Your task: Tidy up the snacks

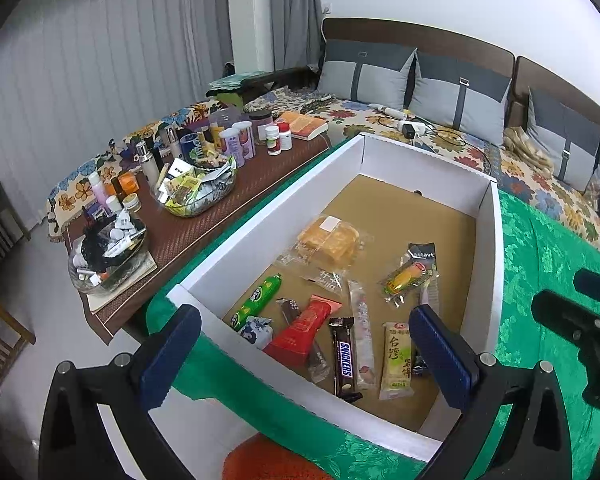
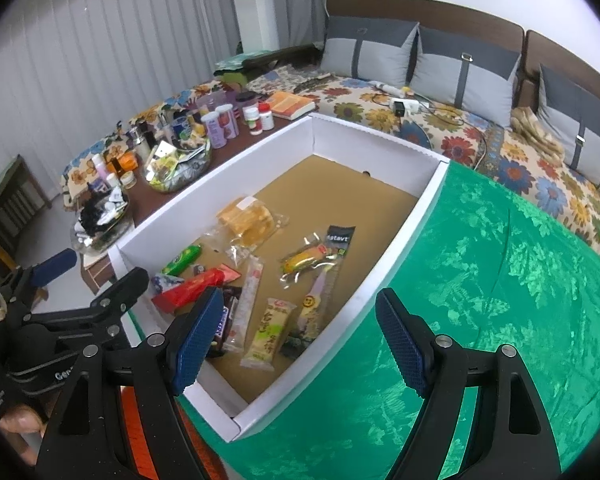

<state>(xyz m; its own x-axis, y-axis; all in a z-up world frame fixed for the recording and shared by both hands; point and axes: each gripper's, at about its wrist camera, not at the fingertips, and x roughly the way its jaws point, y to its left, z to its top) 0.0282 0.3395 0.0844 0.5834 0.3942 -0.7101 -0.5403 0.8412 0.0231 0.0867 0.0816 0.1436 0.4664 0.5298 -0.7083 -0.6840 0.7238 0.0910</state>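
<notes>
A white box (image 1: 284, 184) with a tan floor sits on a green cloth (image 1: 548, 264). Several snacks lie in its near half: a Snickers bar (image 1: 345, 356), a red pack (image 1: 306, 328), a green tube (image 1: 258, 300), a clear bag of bread (image 1: 328, 242), a pale green wafer pack (image 1: 398, 360) and a yellow candy bag (image 1: 410, 276). My left gripper (image 1: 304, 356) is open and empty above the box's near wall. My right gripper (image 2: 300, 340) is open and empty over the box's near right corner (image 2: 236, 424). The Snickers bar (image 2: 224, 320) is partly hidden behind its left finger.
A brown side table (image 1: 260, 168) left of the box holds bottles, jars, a book and two glass bowls of small items (image 1: 196, 192). A sofa with a floral cover (image 1: 520, 168) and grey cushions runs behind. An orange stool (image 1: 268, 460) is below the box.
</notes>
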